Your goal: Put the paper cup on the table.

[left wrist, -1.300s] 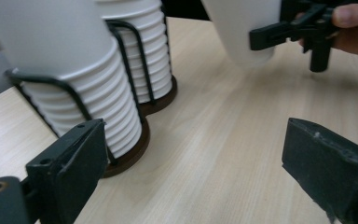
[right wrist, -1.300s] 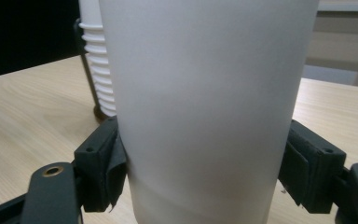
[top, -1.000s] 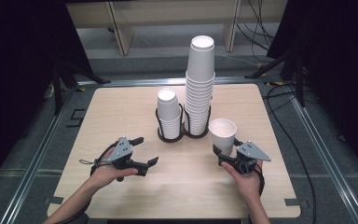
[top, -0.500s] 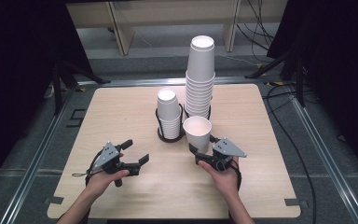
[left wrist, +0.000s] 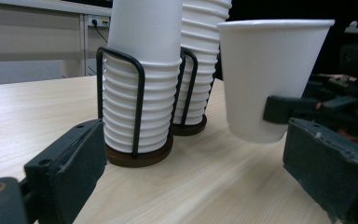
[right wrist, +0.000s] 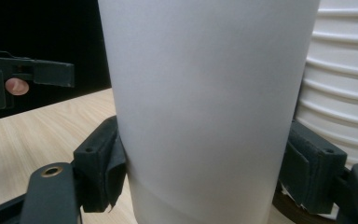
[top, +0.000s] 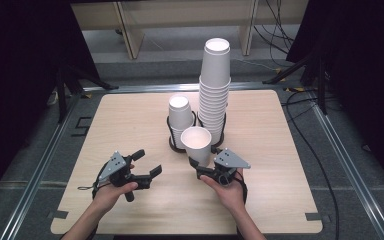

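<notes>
The right gripper (top: 203,168), just right of centre in the lower half of the high view, is clamped on a single white paper cup (top: 196,145), its two black jaws pressing the lower wall from either side, as the right gripper view shows with the cup (right wrist: 205,107) upright between them. In the left gripper view the cup (left wrist: 270,74) hangs clear of the wooden table (left wrist: 214,182), its base a little above the surface, so it is being carried rather than set down. Just behind it in the high view stand two black wire cup holders: the short stack of cups (top: 180,120) at centre and the tall stack of cups (top: 213,85) to its right, rising toward the top of the frame. The held cup is near the short stack, though whether it touches the holder ring is hard to tell from above. The left gripper (top: 146,171), at lower left, is spread wide and holds nothing, pointed toward the cup and the stacks. The step in hand looks like carrying a loose cup to a stack, probably the short one. The next move would call for lifting the cup above that stack's rim, keeping it upright and centred, then lowering it so it nests before the jaws let go; the free gripper could steady the holder.
</notes>
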The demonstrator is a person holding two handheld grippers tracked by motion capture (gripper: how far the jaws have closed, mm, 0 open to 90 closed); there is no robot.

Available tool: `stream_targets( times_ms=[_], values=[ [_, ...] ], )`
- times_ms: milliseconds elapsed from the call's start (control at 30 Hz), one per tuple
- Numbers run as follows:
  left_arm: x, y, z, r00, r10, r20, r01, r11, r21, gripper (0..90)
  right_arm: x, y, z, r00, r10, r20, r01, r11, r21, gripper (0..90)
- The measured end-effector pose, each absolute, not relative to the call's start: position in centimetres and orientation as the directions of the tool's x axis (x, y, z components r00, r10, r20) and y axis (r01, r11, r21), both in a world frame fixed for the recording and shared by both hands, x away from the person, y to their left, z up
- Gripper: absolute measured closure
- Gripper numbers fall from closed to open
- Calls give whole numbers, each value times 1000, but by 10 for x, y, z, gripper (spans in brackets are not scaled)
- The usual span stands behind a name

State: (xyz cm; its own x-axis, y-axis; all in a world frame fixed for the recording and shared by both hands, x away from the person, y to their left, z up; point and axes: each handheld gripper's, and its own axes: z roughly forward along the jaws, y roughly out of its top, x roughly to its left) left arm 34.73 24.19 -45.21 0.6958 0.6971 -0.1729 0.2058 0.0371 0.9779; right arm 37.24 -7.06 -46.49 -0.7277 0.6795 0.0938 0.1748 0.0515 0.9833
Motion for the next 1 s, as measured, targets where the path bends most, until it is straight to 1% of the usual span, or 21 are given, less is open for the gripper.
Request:
stream_targets(
  times_ms=[100, 167, 200, 233, 267, 300, 367, 467, 500, 533, 567, 600, 633, 667, 700, 733, 767, 900, 933, 1000],
  values=[
    [350, 237, -450, 704, 684, -190, 195, 70, 978, 62, 375, -66, -466, -729, 680, 74, 160, 63, 985, 245],
    [352, 232, -446, 718, 670, -189, 191, 72, 979, 58, 373, -62, -466, -736, 670, 95, 178, 56, 982, 245],
    [353, 228, -443, 716, 680, -155, 180, 34, 983, 55, 376, -60, -466, -743, 667, 60, 143, 71, 987, 245],
    [353, 228, -443, 716, 680, -155, 180, 34, 983, 52, 376, -60, -466, -743, 667, 60, 143, 71, 987, 245],
    [352, 223, -443, 724, 664, -188, 210, 48, 977, 50, 376, -59, -466, -745, 666, 35, 125, 88, 988, 245],
    [353, 220, -443, 727, 655, -205, 220, 61, 974, 50, 376, -59, -466, -745, 666, 35, 125, 88, 988, 245],
    [354, 218, -442, 731, 652, -202, 221, 53, 974, 50, 374, -57, -466, -744, 664, 74, 159, 69, 985, 245],
    [356, 213, -439, 734, 642, -223, 234, 68, 970, 49, 374, -58, -465, -743, 667, 58, 145, 76, 986, 245],
    [358, 220, -437, 759, 641, -112, 212, -81, 974, 48, 374, -58, -466, -736, 675, 42, 129, 79, 989, 245],
    [355, 206, -436, 740, 631, -233, 245, 71, 967, 46, 373, -57, -467, -740, 671, 43, 134, 84, 988, 244],
    [354, 202, -434, 743, 619, -254, 264, 78, 961, 36, 373, -56, -467, -735, 677, 40, 132, 85, 988, 244],
    [351, 196, -434, 744, 584, -324, 318, 116, 941, 33, 372, -54, -468, -743, 667, 54, 140, 76, 987, 245],
    [354, 198, -433, 731, 628, -267, 278, 84, 957, 32, 373, -53, -468, -738, 674, 28, 121, 91, 989, 244],
    [357, 196, -432, 741, 626, -241, 252, 73, 965, 30, 371, -52, -468, -732, 681, 30, 127, 92, 988, 245],
    [358, 193, -431, 746, 620, -243, 252, 75, 965, 23, 371, -50, -469, -742, 668, 52, 138, 77, 987, 244],
    [359, 192, -431, 749, 619, -236, 248, 68, 966, 22, 371, -49, -469, -741, 670, 37, 122, 80, 989, 244],
    [360, 191, -430, 749, 621, -233, 247, 66, 967, 20, 370, -47, -469, -742, 668, 63, 145, 68, 987, 244],
    [367, 183, -426, 760, 617, -203, 221, 48, 974, 15, 369, -46, -471, -745, 666, 41, 135, 91, 987, 244],
    [368, 182, -425, 760, 618, -201, 222, 44, 974, 14, 368, -45, -472, -746, 664, 58, 150, 83, 985, 245],
    [372, 178, -425, 766, 617, -180, 213, 21, 977, 11, 370, -44, -472, -752, 658, 43, 140, 96, 986, 244]
  ],
)
